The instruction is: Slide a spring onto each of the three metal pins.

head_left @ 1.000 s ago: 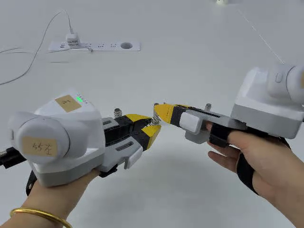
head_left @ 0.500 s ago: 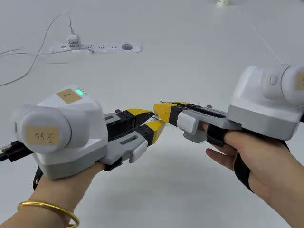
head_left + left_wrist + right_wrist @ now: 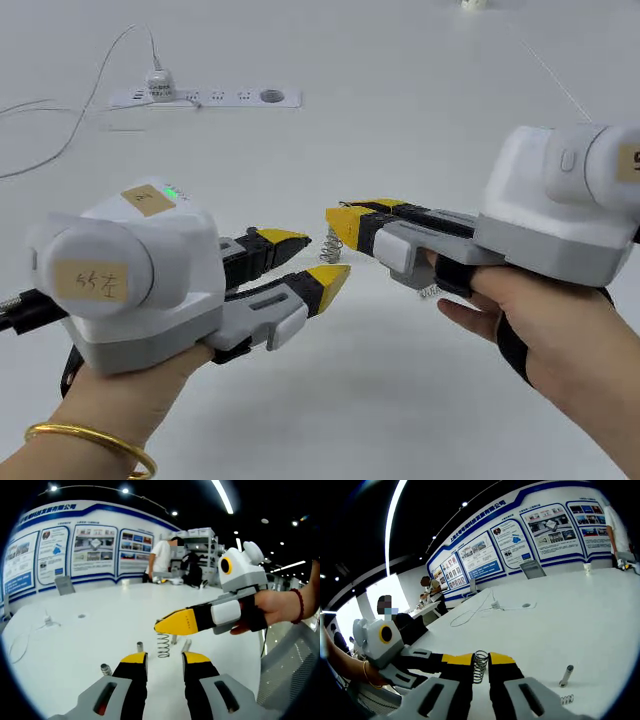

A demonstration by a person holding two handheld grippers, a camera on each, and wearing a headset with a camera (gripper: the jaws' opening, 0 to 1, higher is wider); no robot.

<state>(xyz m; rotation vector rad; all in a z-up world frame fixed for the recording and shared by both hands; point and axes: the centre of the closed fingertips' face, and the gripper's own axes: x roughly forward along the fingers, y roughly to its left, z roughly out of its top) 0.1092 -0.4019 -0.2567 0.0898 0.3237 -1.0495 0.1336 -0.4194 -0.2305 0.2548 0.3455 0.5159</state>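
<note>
**Spotter:** 2 yellow fingertips (image 3: 134,659) of your left gripper (image 3: 164,656) stand well apart and grip nothing. The spring (image 3: 163,645) stands upright on the white table (image 3: 75,645), just ahead of that gap.

**Operator:** And the right?

**Spotter:** Your right gripper (image 3: 481,659) has its jaws only a narrow slit apart. In the right gripper view the spring fills that slit, and your own jaws hide its foot. In the left gripper view the right gripper's yellow tip sits just above the spring's top. I cannot tell whether it touches.

**Operator:** What's around it?

**Spotter:** In the left gripper view, 1 short metal pin (image 3: 139,646) stands just left of the spring. A 2nd pin (image 3: 186,645) is just right of it and leans in that view. A stub (image 3: 105,669) near your left jaw is too small to tell. In the right gripper view, 1 upright pin (image 3: 566,675) stands to the right of your jaws, with a loose spring (image 3: 566,699) lying on its side near it. In the head view that loose spring shows just below your right hand (image 3: 540,330), and both gripper bodies cover the table beneath them.

**Operator:** Farther out?

**Spotter:** A power strip (image 3: 200,98) with a white plug (image 3: 158,82) in it lies well beyond, toward the far left. Wall posters (image 3: 95,547) and people (image 3: 162,557) stand past the table's far edge.
</note>
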